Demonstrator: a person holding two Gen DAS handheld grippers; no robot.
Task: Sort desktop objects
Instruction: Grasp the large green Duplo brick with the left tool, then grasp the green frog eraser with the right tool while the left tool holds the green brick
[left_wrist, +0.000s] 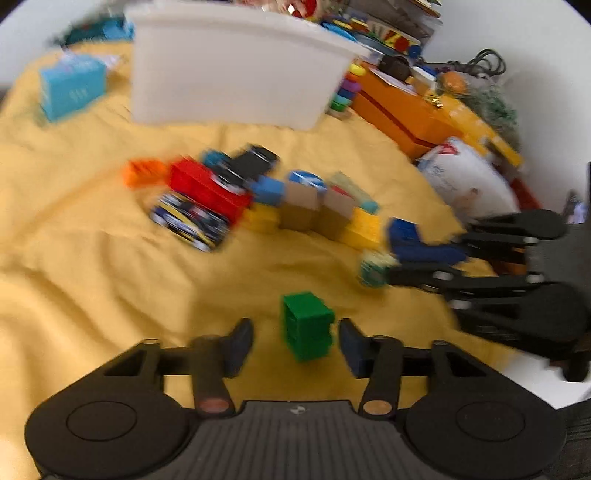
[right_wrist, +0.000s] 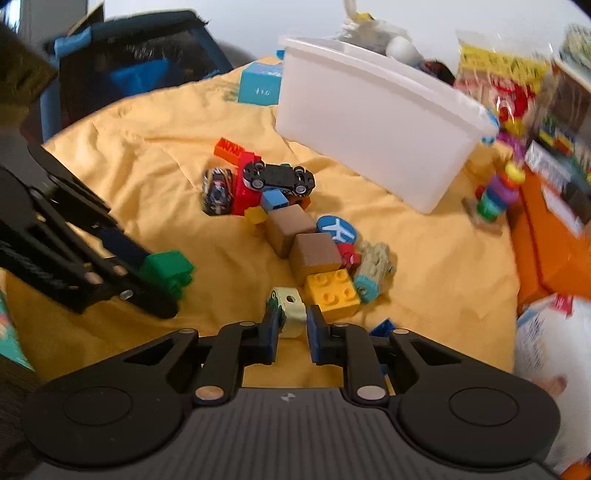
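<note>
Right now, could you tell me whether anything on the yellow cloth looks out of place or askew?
Yes: the black toy car lies upside down, wheels up, atop the red brick in the toy pile. Everything else is simply scattered, awaiting sorting.

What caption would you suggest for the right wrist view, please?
Right gripper shut on a pale cylindrical toy piece beside the yellow brick on the yellow cloth.

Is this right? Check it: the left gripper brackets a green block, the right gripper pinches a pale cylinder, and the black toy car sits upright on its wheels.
One detail is wrong. The black toy car lies upside down, wheels up, as the right wrist view shows. The rest holds: the left gripper brackets the green block, and the right gripper pinches the pale cylinder.
</note>
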